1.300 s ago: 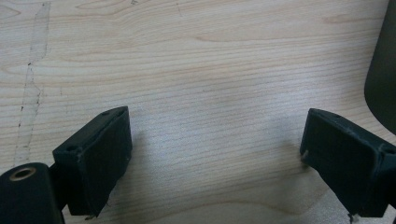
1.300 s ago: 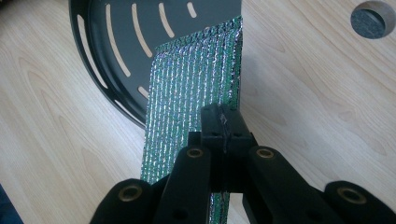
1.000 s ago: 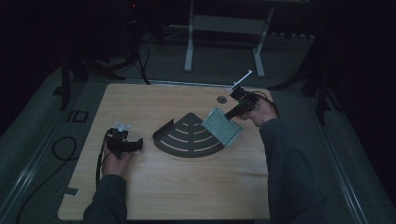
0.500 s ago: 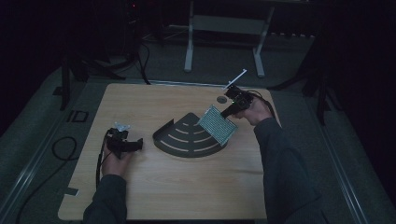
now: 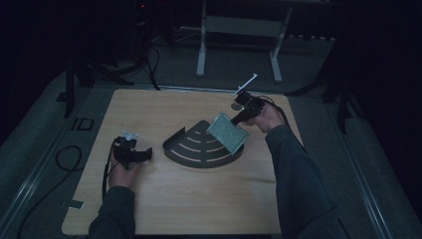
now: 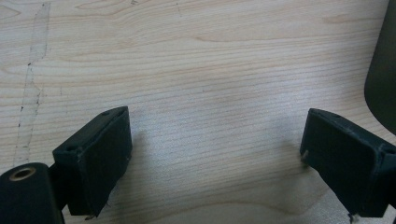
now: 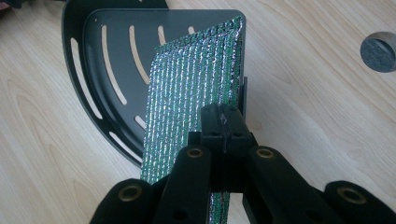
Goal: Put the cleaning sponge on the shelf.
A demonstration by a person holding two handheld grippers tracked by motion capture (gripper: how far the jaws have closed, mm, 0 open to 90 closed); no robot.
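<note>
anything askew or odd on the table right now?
Nothing damaged or spilled. The silvery mesh pad is not lying flat: the right claw is shut on its edge and holds it tilted over the black slotted corner tray. The left claw rests open on the wooden table.

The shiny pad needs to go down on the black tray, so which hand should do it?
Right. The right gripper is already shut on the shiny pad above the black tray. The left gripper rests open beside the tray, holding nothing.
</note>
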